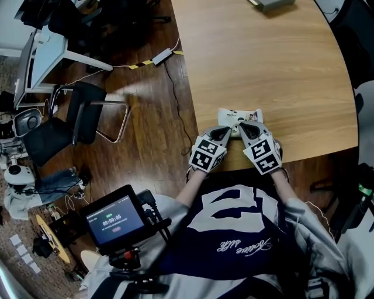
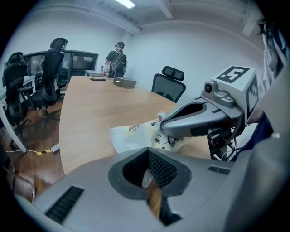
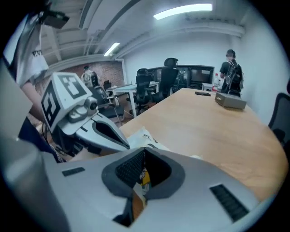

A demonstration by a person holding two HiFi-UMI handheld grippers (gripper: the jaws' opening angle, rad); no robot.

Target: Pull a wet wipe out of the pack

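Note:
The wet wipe pack (image 1: 239, 114), white with small print, lies flat near the front edge of the wooden table (image 1: 263, 64). Both grippers meet at its near side. My left gripper (image 1: 228, 132) has its jaws together, and a white bit of the pack (image 2: 131, 136) shows between the pads (image 2: 161, 168). My right gripper (image 1: 242, 129) is shut too, with a white and yellow printed part of the pack (image 3: 144, 135) pinched between its pads (image 3: 132, 166). The two grippers' tips almost touch over the pack.
A grey box (image 1: 272, 3) sits at the table's far end. A person (image 2: 118, 59) stands beyond it. A black chair (image 1: 76, 120) and a cable (image 1: 175, 87) are on the wooden floor at the left. More office chairs (image 2: 170, 84) surround the table.

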